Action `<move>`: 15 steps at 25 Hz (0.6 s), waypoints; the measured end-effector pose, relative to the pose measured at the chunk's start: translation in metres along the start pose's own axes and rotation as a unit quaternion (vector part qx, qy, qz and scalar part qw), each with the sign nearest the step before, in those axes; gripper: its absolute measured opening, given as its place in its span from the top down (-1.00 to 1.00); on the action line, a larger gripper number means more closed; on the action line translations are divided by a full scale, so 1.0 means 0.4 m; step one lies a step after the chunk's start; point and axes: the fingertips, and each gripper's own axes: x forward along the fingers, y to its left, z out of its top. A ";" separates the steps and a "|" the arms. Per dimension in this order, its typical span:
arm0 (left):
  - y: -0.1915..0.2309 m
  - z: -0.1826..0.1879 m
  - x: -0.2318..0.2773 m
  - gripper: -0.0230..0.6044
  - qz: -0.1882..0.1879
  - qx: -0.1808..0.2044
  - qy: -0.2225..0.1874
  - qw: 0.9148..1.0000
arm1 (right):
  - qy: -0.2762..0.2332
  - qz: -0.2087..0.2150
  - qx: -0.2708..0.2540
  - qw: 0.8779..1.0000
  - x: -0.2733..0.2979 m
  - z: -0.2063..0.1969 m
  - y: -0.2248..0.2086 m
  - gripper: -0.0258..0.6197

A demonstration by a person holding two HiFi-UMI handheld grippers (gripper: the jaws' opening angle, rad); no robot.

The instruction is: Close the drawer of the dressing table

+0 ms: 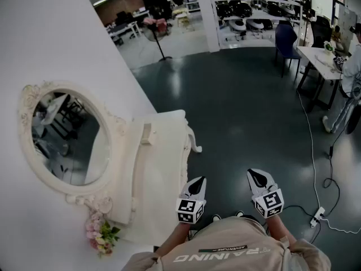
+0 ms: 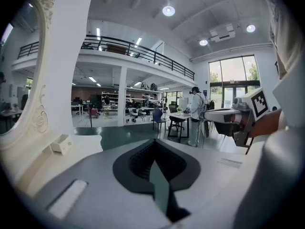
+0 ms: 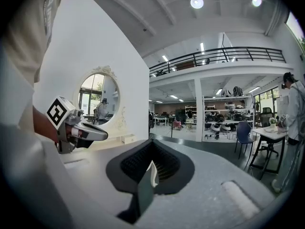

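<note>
Left gripper (image 1: pixel 198 182) and right gripper (image 1: pixel 255 175): jaws together, empty, near the dressing table (image 1: pixel 169 151).
Small drawer (image 1: pixel 146 134) probably light, stiff, free-sliding; push squarely on its front.

Table (image 1: pixel 166 145) set against the wall (image 1: pixel 56 38) at the left, mirror (image 1: pixel 67 134) fixed on that wall above it, small box (image 1: pixel 146 133) placed on the table, flowers (image 1: pixel 101 236) at its near end, left tool (image 1: pixel 197 186) held just beside the table, right tool (image 1: pixel 258 178) further right.

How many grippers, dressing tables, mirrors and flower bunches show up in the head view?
Grippers: 2, left gripper and right gripper
Dressing table: 1
Mirror: 1
Flower bunch: 1
Total: 5
</note>
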 end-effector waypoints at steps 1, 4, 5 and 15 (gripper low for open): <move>0.007 0.001 0.000 0.87 0.000 -0.001 -0.001 1.000 | -0.003 -0.002 0.002 1.000 0.006 0.002 0.002 0.92; 0.024 0.000 -0.002 0.87 -0.001 -0.002 -0.003 1.000 | -0.009 -0.004 0.001 1.000 0.018 0.006 0.012 0.92; 0.029 -0.002 -0.004 0.87 -0.002 -0.001 -0.005 1.000 | -0.010 -0.004 -0.001 1.000 0.021 0.006 0.016 0.92; 0.064 -0.050 -0.020 0.87 -0.015 -0.018 0.008 1.000 | -0.001 -0.015 0.002 1.000 0.041 -0.009 0.050 0.91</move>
